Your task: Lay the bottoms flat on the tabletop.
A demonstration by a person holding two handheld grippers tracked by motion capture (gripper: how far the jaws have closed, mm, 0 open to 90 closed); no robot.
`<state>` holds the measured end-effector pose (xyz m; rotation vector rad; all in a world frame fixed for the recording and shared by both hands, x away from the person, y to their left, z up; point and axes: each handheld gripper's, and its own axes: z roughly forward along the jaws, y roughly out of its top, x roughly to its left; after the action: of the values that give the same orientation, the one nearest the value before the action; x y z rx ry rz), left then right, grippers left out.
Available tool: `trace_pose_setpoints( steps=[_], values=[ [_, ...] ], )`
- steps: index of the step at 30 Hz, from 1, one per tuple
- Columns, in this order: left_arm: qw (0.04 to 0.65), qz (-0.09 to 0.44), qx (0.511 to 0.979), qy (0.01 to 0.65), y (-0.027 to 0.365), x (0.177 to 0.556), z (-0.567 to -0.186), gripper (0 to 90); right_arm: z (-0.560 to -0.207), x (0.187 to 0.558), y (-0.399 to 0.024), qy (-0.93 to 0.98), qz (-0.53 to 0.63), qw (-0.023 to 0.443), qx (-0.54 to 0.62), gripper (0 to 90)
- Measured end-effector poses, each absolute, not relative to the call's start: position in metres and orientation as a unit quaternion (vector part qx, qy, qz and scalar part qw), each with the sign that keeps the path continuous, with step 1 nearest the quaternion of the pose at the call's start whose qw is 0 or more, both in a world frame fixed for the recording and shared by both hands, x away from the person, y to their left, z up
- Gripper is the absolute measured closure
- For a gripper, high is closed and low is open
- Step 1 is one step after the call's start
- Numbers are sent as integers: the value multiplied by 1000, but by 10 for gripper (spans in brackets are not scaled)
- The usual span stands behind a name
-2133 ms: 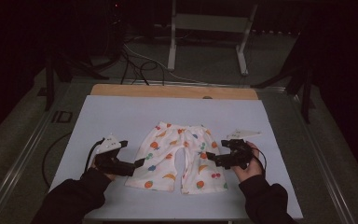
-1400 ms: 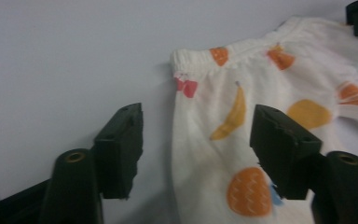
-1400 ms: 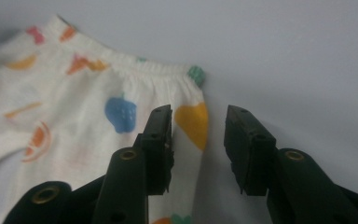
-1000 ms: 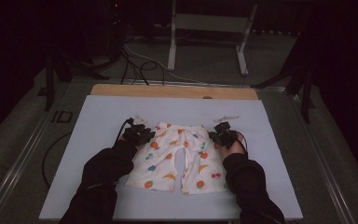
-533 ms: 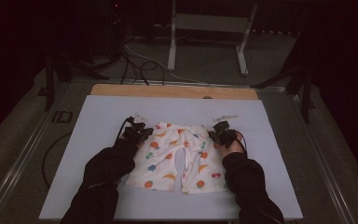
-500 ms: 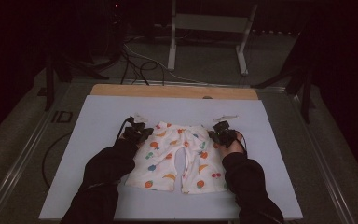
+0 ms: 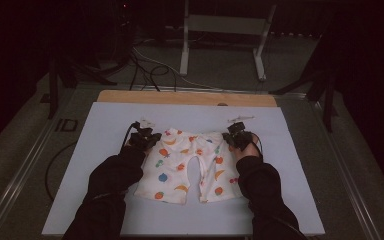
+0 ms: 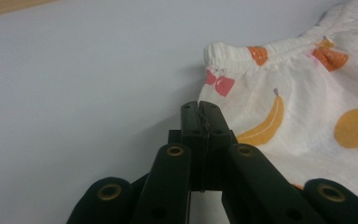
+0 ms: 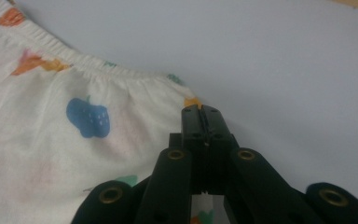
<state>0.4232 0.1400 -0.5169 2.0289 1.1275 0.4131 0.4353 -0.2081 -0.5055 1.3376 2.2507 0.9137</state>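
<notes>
A pair of fruit-print toddler trousers is laid flat on the pale blue mat, waistband away from the person. Its side edges, just below the waistband corners, are pinched by the left gripper and the right gripper, both clenched on the fabric. No readable writing is seen.

The shorts just ahead of both grippers are soft, matt white cloth printed with fruit, the waistband gathered into fine ribs. Under them the table has a smooth, matt pale-grey top, with a bare wood strip along its far edge. The left gripper is matt black plastic with brass-looking rivets.
</notes>
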Motion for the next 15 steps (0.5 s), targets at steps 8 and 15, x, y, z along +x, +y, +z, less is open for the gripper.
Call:
trace_pose_setpoints(
  steps=[8,15],
  values=[
    [397,175,782,447,142,429,-511,900,-502,444,-205,791,326,194,479,900],
    [406,184,771,455,145,432,-508,900,-496,450,-202,781,343,203,481,900]
  ],
)
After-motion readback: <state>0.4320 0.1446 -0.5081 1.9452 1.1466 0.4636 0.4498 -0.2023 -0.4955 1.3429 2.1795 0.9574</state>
